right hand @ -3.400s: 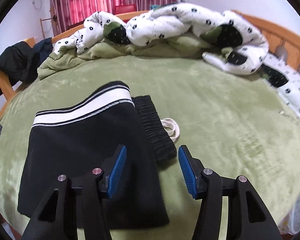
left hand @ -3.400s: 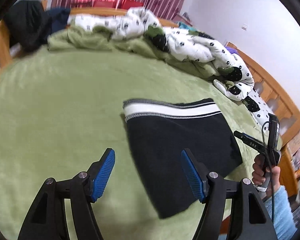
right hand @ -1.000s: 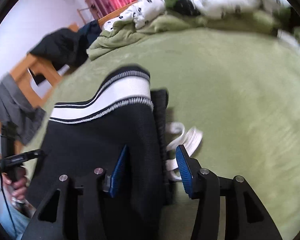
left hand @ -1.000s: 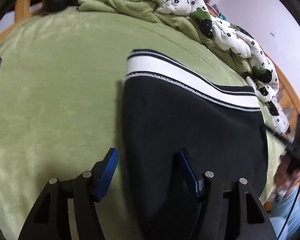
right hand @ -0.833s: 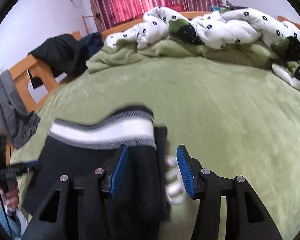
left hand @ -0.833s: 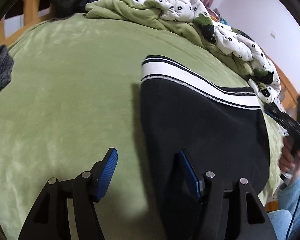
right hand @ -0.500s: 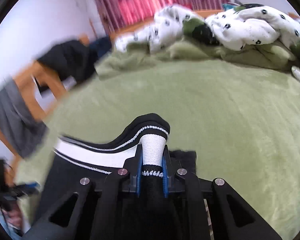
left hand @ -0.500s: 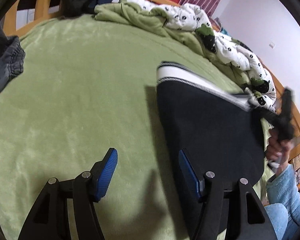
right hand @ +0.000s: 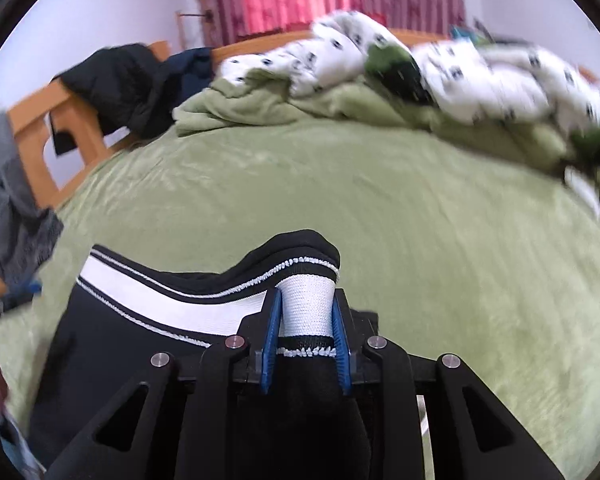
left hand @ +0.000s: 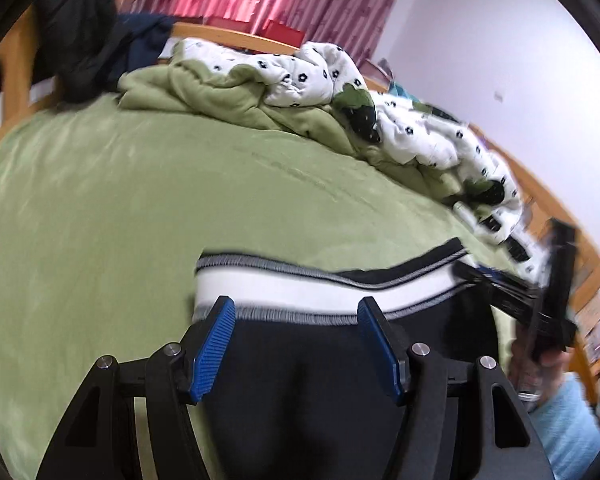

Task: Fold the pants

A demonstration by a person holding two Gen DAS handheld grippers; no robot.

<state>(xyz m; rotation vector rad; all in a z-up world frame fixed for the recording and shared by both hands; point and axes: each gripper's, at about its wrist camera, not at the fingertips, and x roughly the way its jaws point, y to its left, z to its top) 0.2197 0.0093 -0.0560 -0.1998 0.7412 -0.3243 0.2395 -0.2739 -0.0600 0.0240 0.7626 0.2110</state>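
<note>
The black pants (left hand: 300, 380) with a white striped cuff band (left hand: 284, 286) lie folded on the green bed. My left gripper (left hand: 296, 320) is open, its blue pads on either side of the cuff's left end, just above the cloth. My right gripper (right hand: 306, 320) is shut on the right end of the white cuff band (right hand: 306, 304), which it lifts into a small hump; the rest of the pants (right hand: 132, 348) stretch to the left. The right gripper and the hand holding it also show in the left wrist view (left hand: 548, 308).
The bed is covered by a green blanket (right hand: 380, 200). A crumpled white-and-green quilt (left hand: 320, 76) is piled along the far side. Dark clothes (right hand: 128, 80) hang over the wooden bed frame (right hand: 40, 132) at the left, with grey clothing (right hand: 4, 200) beside it.
My right gripper has closed on the cuff's right end and raised it. My left gripper has moved forward from the pants' left edge to the cuff's left end, still open.
</note>
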